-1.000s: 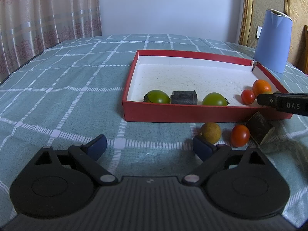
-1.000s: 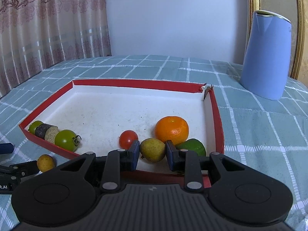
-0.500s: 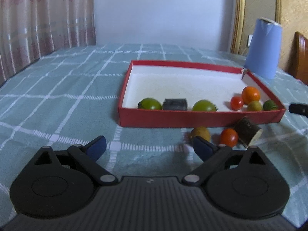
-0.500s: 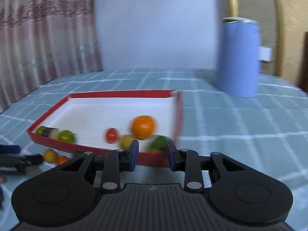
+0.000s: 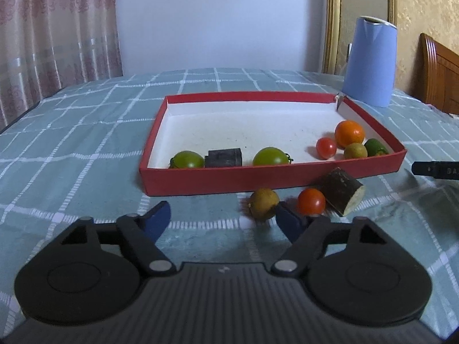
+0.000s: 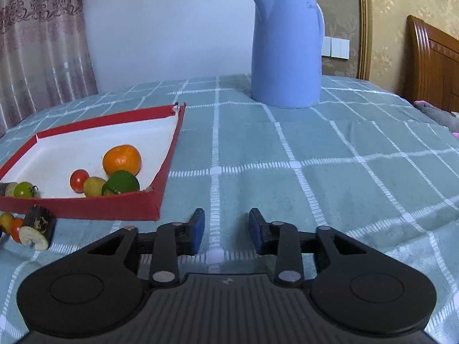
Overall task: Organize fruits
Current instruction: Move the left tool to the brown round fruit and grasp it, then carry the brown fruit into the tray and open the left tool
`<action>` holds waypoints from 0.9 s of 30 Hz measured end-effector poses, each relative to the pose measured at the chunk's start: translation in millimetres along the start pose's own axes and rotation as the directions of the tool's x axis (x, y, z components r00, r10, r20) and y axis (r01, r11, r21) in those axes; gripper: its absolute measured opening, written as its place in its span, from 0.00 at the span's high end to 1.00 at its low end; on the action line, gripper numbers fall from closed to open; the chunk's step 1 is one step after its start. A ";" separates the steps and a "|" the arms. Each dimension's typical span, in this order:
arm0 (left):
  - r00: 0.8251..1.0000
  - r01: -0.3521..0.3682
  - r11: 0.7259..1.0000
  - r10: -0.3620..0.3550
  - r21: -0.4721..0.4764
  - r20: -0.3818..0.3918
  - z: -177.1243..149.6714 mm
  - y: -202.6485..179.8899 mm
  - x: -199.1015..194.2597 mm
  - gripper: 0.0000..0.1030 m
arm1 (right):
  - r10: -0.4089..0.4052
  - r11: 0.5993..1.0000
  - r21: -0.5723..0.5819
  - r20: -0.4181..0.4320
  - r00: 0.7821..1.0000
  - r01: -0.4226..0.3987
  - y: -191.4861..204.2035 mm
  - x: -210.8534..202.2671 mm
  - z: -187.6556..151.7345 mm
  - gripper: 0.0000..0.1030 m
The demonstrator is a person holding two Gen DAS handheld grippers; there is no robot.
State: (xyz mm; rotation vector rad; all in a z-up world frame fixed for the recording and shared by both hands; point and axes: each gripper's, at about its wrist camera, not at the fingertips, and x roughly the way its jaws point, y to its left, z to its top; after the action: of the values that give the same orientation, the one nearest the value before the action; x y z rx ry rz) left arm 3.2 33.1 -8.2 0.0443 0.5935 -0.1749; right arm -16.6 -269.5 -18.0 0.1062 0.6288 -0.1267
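Note:
The red tray (image 5: 258, 176) holds two green tomatoes (image 5: 186, 159), a dark cut piece (image 5: 225, 157), a red tomato (image 5: 326, 147), an orange (image 5: 350, 134), a yellow-brown fruit (image 5: 355, 151) and a lime (image 5: 375, 147). In front of the tray lie another yellow-brown fruit (image 5: 264, 199), a red tomato (image 5: 311, 201) and a dark log piece (image 5: 341, 190). My left gripper (image 5: 222, 218) is closing; the loose yellow-brown fruit sits just inside its right finger, untouched. My right gripper (image 6: 226, 223) is opening over bare cloth right of the tray (image 6: 163, 177), nothing between its fingers.
A tall blue kettle (image 6: 287, 51) stands behind the tray's far right corner. Wooden furniture (image 6: 433, 68) stands at the far right and a curtain (image 5: 57, 28) hangs at the left. A checked green cloth (image 6: 315, 157) covers the table.
The right gripper let go of the yellow-brown fruit in the tray, drew back, swung right and parted its jaws. The left gripper's jaws narrowed toward the loose yellow-brown fruit.

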 end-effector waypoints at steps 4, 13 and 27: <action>1.000 0.018 1.000 -0.019 -0.016 -0.010 3.0 -0.9 3.8 0.36 | 0.002 0.999 0.037 0.001 1.000 -0.002 -5.7 -0.7 -1.5 0.35; 0.998 0.058 0.998 -0.057 0.017 -0.034 8.6 -16.2 15.9 0.67 | 0.002 0.999 0.034 -0.003 1.000 -0.002 -5.2 -0.8 -1.1 0.34; 0.997 0.073 0.997 -0.073 0.016 -0.001 12.6 -14.0 7.5 0.78 | 0.002 1.000 0.013 -0.013 1.000 -0.002 -1.0 0.5 -1.4 0.29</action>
State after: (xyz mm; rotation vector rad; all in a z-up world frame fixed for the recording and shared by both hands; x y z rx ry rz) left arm 13.7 17.0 -1.9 0.0378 0.5947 -0.2506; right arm -17.2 -270.3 -19.4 0.1208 0.6407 -0.1283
